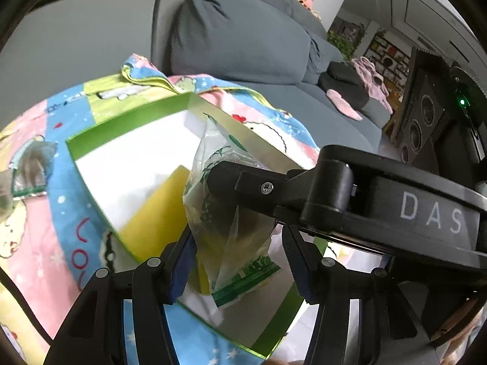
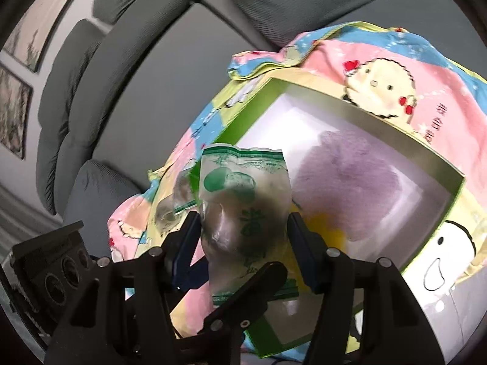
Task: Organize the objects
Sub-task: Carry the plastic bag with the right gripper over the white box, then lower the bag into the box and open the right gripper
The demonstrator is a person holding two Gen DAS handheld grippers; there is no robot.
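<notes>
Both grippers [image 1: 237,261] [image 2: 243,243] seemingly pinch packet [image 2: 243,200].

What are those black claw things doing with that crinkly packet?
A person is tidying up with a gripper in each hand. Both the left gripper and the right gripper have the same clear packet with green print between their fingers, over a green-edged box. The box sits on a colourful cartoon blanket on a grey sofa. A yellow thing already lies inside.
</notes>
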